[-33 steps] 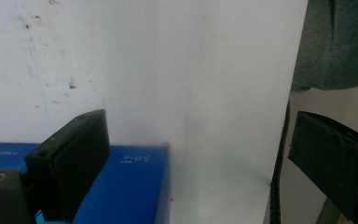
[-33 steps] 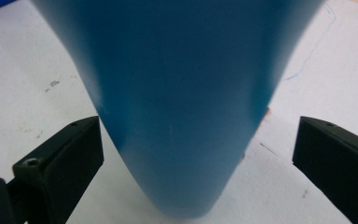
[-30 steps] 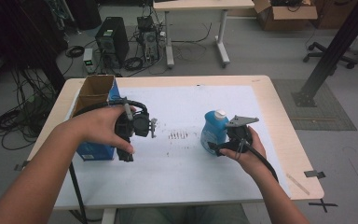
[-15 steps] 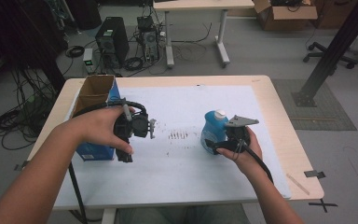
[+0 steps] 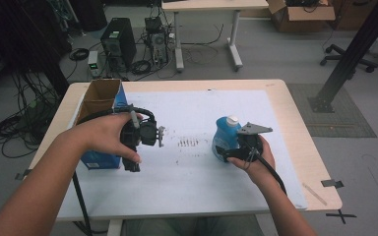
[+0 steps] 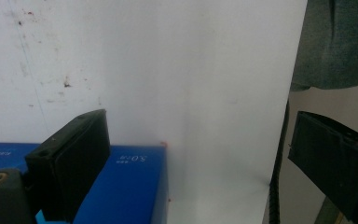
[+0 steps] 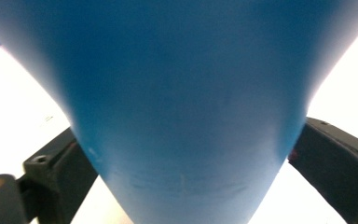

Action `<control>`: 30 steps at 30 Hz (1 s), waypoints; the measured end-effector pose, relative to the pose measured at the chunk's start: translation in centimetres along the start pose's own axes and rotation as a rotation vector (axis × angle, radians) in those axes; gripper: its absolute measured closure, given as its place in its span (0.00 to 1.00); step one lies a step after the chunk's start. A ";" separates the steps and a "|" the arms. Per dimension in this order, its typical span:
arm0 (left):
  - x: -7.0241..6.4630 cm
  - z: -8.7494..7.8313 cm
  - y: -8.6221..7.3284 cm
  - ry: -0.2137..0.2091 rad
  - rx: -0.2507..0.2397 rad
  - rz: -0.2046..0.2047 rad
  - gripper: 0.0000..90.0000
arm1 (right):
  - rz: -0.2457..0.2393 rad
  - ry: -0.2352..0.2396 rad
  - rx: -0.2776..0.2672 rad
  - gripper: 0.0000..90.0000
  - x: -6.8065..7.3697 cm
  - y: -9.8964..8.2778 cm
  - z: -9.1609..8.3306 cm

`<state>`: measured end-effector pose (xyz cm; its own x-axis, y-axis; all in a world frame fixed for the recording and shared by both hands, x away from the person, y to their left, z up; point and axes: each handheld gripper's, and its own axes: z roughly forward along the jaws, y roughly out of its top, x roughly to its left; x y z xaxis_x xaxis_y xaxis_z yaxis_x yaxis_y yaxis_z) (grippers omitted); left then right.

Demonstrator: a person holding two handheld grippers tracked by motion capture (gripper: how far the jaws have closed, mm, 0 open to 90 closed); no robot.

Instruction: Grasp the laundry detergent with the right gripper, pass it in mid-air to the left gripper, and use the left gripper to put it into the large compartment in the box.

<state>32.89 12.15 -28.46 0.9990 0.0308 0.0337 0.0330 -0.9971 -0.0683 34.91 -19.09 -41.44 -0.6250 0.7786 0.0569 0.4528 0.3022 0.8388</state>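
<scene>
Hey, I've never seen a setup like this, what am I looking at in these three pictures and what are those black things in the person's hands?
A person sits at a table and holds a handheld two-jaw gripper in each hand. The high view comes from a fixed camera above. The other two pictures come from small cameras riding on the grippers, looking along their black jaws. On the white sheet stand an open blue cardboard box and a blue bottle with a white cap. The right gripper has its jaws either side of the bottle and has just been closing in on it; a firm grip isn't clear yet. The left gripper is open, holding nothing, beside the box.
</scene>
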 end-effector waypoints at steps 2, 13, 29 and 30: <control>0.0 0.0 0.0 -0.001 -0.002 0.001 0.06 | 0.001 -0.005 -0.008 0.09 0.1 -0.1 0.0; 0.0 0.2 -0.1 -0.004 -0.002 0.000 0.06 | -0.011 -0.024 -0.062 0.21 0.7 -0.1 0.1; 0.0 0.4 0.0 -0.011 0.003 0.005 0.06 | 0.005 -0.034 -0.076 0.33 0.8 -0.3 0.3; 0.0 0.4 0.0 -0.011 0.003 0.004 0.06 | 0.004 -0.033 -0.077 0.34 0.8 -0.3 0.3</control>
<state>32.90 12.13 -28.82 0.9994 0.0274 0.0229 0.0290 -0.9970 -0.0714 34.43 -18.40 -41.83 -0.6013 0.7979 0.0432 0.4043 0.2572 0.8777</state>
